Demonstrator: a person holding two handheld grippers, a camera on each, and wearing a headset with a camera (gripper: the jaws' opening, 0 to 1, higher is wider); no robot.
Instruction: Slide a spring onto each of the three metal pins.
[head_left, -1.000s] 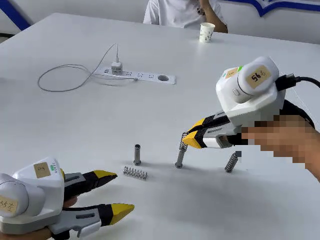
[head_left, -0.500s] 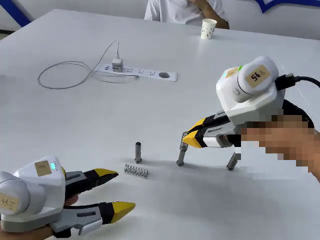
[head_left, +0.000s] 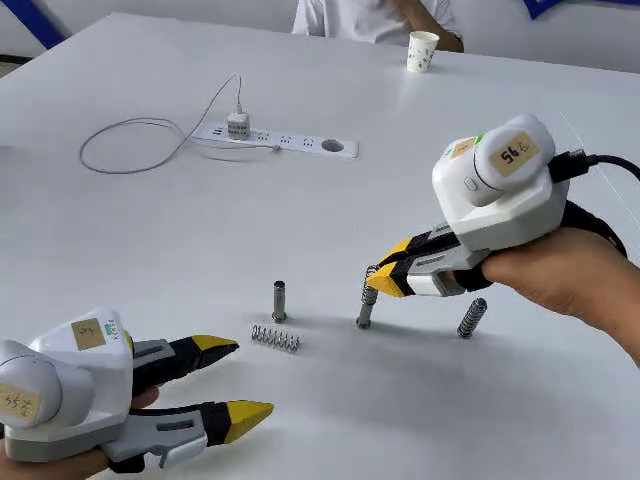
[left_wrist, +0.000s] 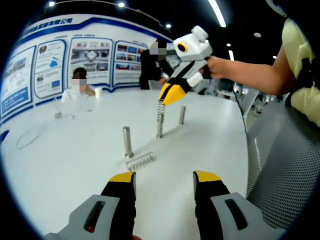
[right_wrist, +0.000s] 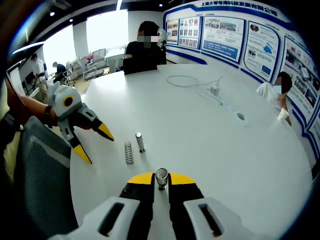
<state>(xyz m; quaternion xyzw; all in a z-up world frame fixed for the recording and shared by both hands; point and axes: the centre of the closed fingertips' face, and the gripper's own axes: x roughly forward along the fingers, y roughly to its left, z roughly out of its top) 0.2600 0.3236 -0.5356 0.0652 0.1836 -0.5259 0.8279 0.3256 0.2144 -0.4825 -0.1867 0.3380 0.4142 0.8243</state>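
White bench (head_left: 120, 250) spreads out before you, with a power strip (head_left: 290, 145) and its cable toward the far side and a paper cup (head_left: 422, 51) beyond, near a seated person. From the head view, your right gripper (head_left: 380, 278) has its jaws pinching the held spring (head_left: 369, 286), which is upright with its lower end at the top of the middle pin (head_left: 365, 312). To the left stands the bare pin (head_left: 279, 301), and just in front of it the loose spring (head_left: 276, 338) lies flat on the bench. The third pin (head_left: 471, 317) (already wrapped in coils) stands to the right, below your hand. Your left gripper (head_left: 238, 378) hovers low at the near edge, jaws spread and holding nothing.

From the left gripper view, you look between the parted jaws at the loose spring, which lies beside the foot of the bare pin. Past them, the right gripper comes down from above onto the middle pin.

From the right gripper view, the jaws are pressed on the held spring, and you see its round end-on coil right between the tips. The bare pin and loose spring sit farther out, side by side, with the left gripper (jaws apart) to their left.
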